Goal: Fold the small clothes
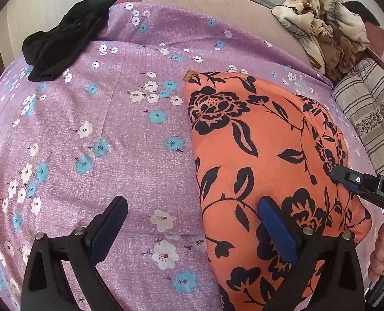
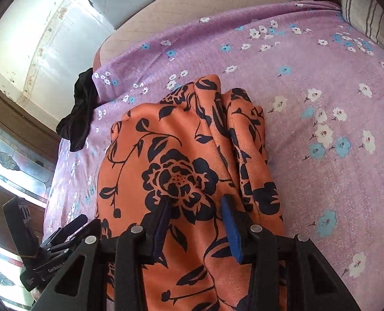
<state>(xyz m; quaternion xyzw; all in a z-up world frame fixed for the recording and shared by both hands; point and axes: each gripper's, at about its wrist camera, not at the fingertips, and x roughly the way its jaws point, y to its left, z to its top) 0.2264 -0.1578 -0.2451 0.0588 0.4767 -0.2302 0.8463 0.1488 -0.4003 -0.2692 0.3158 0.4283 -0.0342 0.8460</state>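
Your left gripper [image 1: 192, 233] hovers wide open over the orange floral garment's [image 1: 264, 160] edge; your right gripper [image 2: 195, 229], partly open, holds nothing. Gripping now risks catching the purple bedsheet [image 1: 129, 140] beneath. Farther off lies black clothing [image 1: 64, 39].

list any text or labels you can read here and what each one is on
"DA", cut off by the frame edge, white letters on the right claw's black body in the left wrist view.
"GenRobot", partly legible, then blurred, on the left claw's body in the right wrist view.
White marks on its upper block: too blurred to read.
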